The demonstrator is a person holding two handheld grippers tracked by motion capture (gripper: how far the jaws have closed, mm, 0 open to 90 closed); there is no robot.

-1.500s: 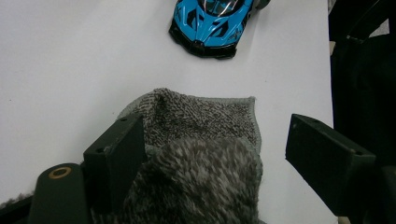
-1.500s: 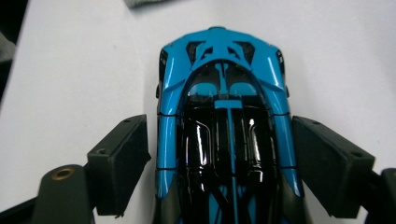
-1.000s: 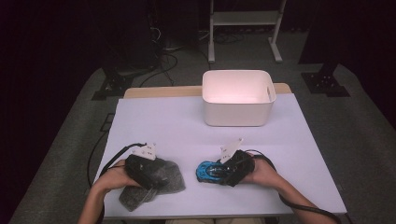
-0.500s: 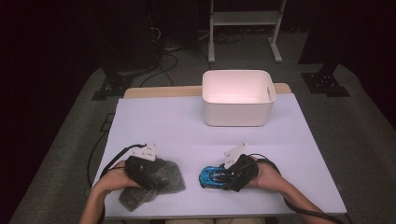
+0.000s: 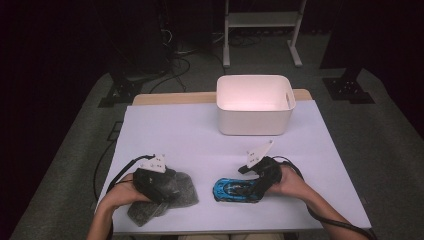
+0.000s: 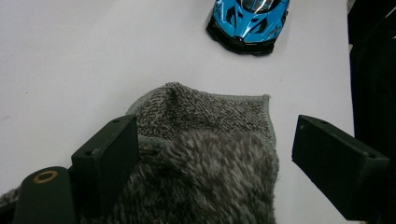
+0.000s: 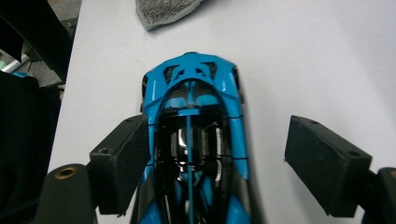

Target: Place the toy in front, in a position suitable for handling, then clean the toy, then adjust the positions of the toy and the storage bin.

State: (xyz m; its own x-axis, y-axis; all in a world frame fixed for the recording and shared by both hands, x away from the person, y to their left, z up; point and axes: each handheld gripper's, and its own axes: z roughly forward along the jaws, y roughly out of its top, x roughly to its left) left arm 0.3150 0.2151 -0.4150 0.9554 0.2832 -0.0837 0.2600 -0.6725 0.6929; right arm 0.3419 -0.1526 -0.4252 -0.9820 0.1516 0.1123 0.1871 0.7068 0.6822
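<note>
Both hand-held grippers have just been opening: the left hand-held gripper (image 6: 212,163) straddles the grey cloth (image 6: 205,154), the right hand-held gripper (image 7: 217,161) the blue toy car (image 7: 194,140) on the table (image 5: 200,135). A nudge could roll the car away.

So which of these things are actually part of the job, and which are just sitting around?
In the job: grey towel between the open left gripper's jaws; blue toy car between the open right gripper's jaws.

Lying about: white bin, metal stand, floor cables.

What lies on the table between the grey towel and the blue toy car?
Nothing: in the high view, bare white table separates the grey towel from the blue toy car; the left gripper view shows the same gap.
</note>
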